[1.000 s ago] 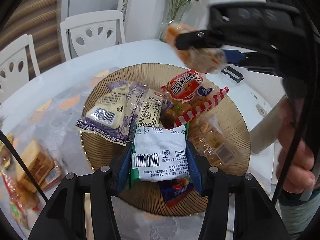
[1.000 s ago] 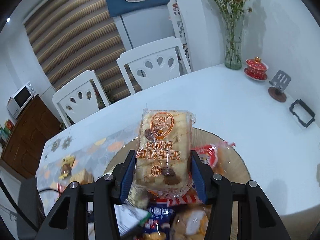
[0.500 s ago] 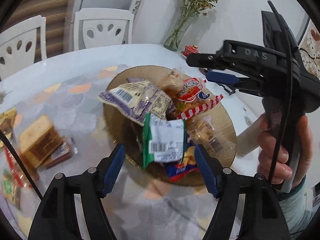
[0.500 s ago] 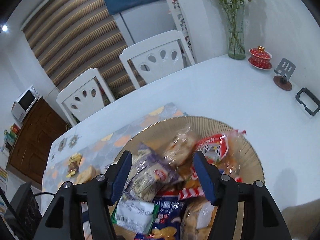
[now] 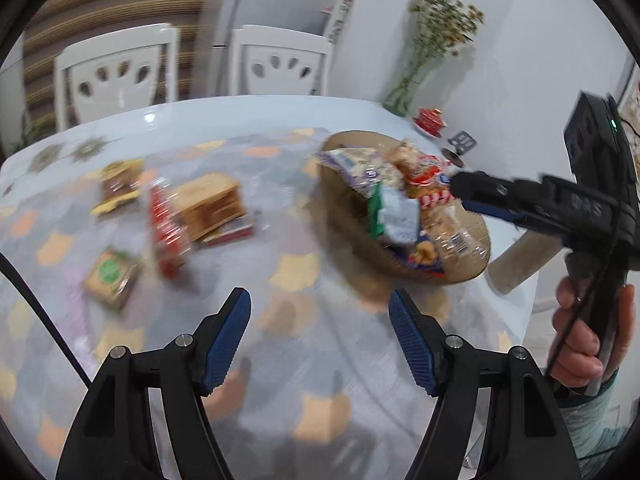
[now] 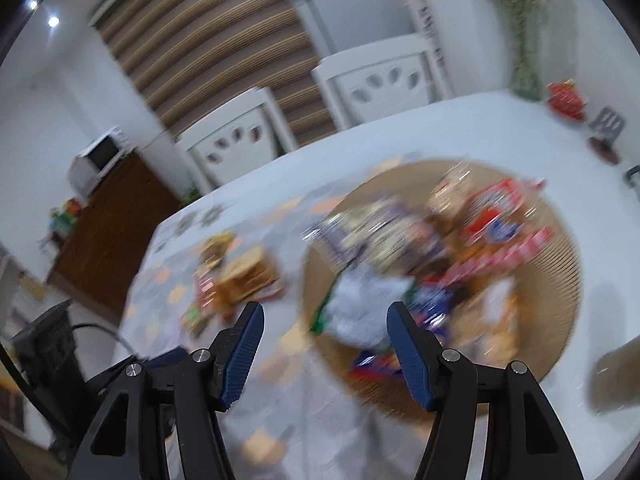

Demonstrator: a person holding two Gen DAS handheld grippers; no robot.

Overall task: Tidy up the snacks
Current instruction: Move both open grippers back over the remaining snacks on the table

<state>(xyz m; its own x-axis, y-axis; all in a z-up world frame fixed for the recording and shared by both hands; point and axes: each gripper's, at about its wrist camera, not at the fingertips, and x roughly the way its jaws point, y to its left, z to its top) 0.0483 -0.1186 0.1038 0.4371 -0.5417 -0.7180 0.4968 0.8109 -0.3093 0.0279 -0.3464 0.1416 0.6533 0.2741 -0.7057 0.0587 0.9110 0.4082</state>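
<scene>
Woven tan basket (image 5: 472, 258) sits right of centre on the table (image 5: 240, 120), heaped with snack packets (image 5: 394, 216); four more packets (image 5: 208, 204) lie loose well to its left. Left gripper (image 5: 320, 332) and right gripper (image 6: 324, 340) both gape, empty. Risk: the overfull heap may spill if another packet is added. Motion blur hides labels.

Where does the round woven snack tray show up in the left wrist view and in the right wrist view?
Left wrist: woven tray sits right of centre, piled with packets.
Right wrist: woven tray fills centre right, blurred.
Shared landmark: the red lidded cup beyond the tray.
</scene>
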